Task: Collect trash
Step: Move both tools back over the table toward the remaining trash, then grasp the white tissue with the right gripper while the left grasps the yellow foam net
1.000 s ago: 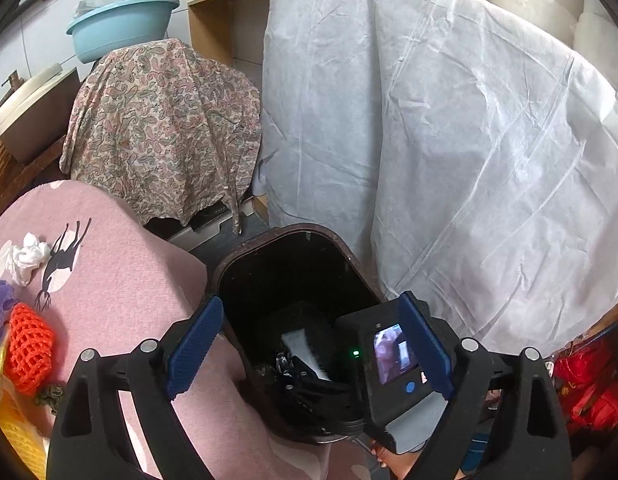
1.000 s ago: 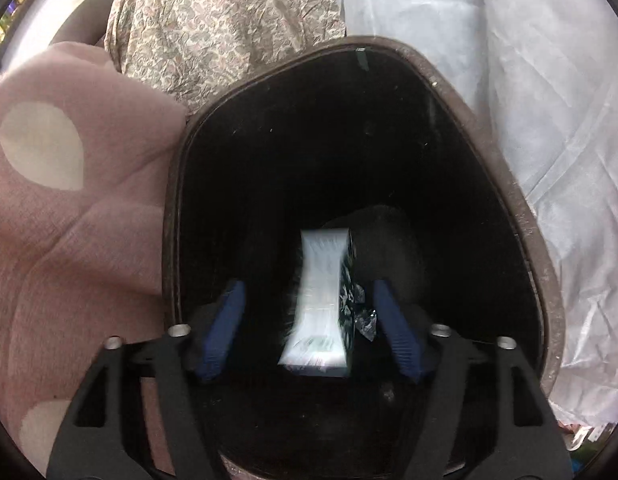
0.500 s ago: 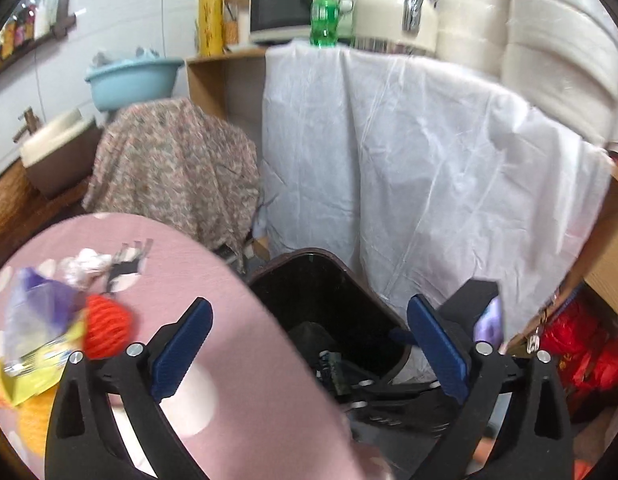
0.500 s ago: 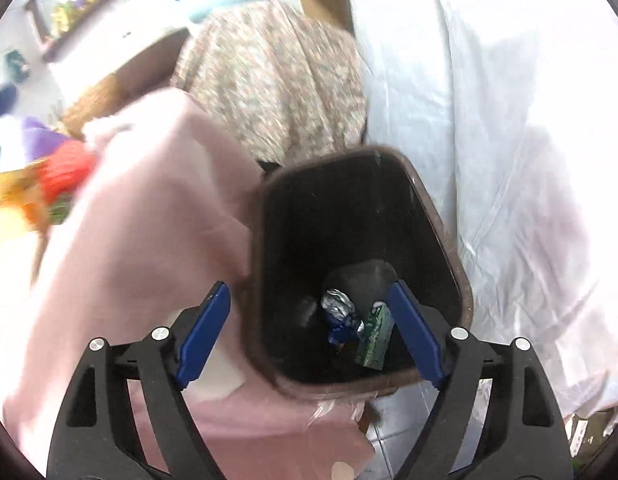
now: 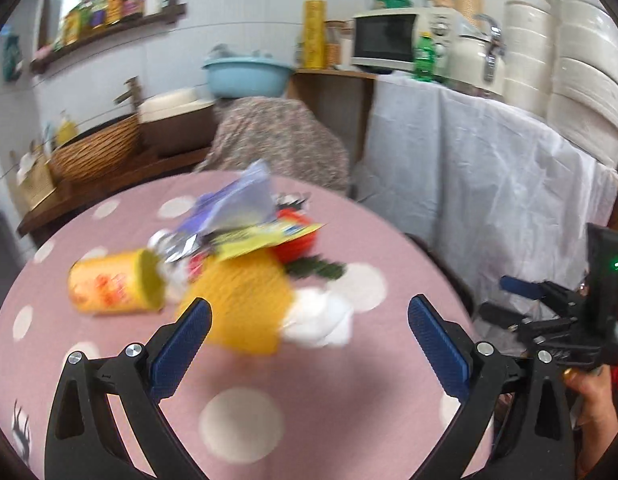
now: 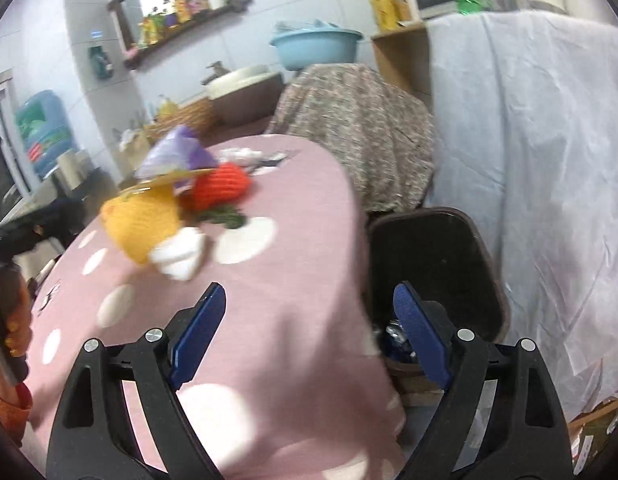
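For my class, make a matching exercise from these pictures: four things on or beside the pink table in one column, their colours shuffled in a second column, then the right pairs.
Things:
1. Net sleeve nearest the left gripper
2. Crumpled tissue
3. Bin
4. Snack bag on top of the pile

Colours:
A. purple
B. dark brown
C. yellow
D. white

Pairs: 1-C, 2-D, 3-B, 4-A

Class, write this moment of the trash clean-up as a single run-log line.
left gripper: open, empty | right gripper: jaws just opening, empty | bin: beside table, wrappers inside | yellow cup: lying on table
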Motion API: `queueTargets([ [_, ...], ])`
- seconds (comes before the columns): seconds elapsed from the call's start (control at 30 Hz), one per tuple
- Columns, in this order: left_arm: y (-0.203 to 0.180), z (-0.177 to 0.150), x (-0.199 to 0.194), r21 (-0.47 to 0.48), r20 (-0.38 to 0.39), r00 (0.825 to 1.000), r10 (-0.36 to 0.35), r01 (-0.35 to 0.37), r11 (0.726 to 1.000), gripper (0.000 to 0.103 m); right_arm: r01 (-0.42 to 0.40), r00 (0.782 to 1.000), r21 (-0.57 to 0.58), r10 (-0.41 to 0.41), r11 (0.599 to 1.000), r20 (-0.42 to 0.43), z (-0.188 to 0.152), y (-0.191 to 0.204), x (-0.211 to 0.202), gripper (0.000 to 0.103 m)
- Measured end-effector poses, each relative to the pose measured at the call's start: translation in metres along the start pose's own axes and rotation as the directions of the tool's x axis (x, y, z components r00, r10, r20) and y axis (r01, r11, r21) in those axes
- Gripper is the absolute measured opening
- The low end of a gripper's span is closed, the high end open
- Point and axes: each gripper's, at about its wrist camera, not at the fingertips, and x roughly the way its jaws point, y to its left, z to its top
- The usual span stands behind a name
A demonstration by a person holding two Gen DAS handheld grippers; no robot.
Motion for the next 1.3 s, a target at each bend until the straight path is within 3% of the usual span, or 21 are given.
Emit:
queueTargets([
  [0.23, 0.067, -0.039, -0.01, -0.161, -0.071, 0.996, 0.054, -0.065, 0.985, 0.098, -0.079, 0.996, -0.129, 0.072, 0.988, -0.06, -0.005, 0.059, 0.017, 0.085],
  [0.37, 0.084, -0.053, -0.012, -0.19, -0.09, 0.994, 0.067, -0.083, 0.978, 0.097, -0.122, 0.986, -0.241, 0.09, 0.963, -0.138, -0.001, 0.097, 0.044, 0.085],
  [0.57, 0.096, -0.061, -0.016, -0.209, -0.093, 0.994, 0.052, -0.07, 0.975, 0.097, -0.127, 0.974, -0.342, 0.051, 0.931, -0.223, 0.011, 0.129, 0.09, 0.085],
  [0.73, 0.101, -0.061, -0.018, -0.204, -0.089, 0.995, 0.04, -0.058, 0.977, 0.097, -0.08, 0.967, -0.419, -0.032, 0.904, -0.254, 0.018, 0.141, 0.124, 0.084],
  [0.9, 0.103, -0.061, -0.016, -0.206, -0.094, 0.995, 0.027, -0.046, 0.977, 0.097, -0.076, 0.961, -0.445, -0.053, 0.892, -0.27, 0.018, 0.143, 0.141, 0.072],
  [0.97, 0.103, -0.062, -0.014, -0.213, -0.1, 0.995, 0.019, -0.04, 0.976, 0.097, -0.065, 0.963, -0.453, -0.063, 0.889, -0.26, 0.018, 0.144, 0.141, 0.058],
  [1.17, 0.105, -0.058, 0.0, -0.255, -0.125, 0.992, -0.025, -0.008, 0.967, 0.097, -0.072, 0.967, -0.444, -0.046, 0.893, -0.25, 0.012, 0.14, 0.13, 0.03],
  [1.3, 0.104, -0.046, 0.021, -0.303, -0.15, 0.984, -0.096, 0.046, 0.952, 0.096, -0.077, 0.97, -0.432, -0.032, 0.899, -0.24, 0.007, 0.14, 0.119, 0.025],
])
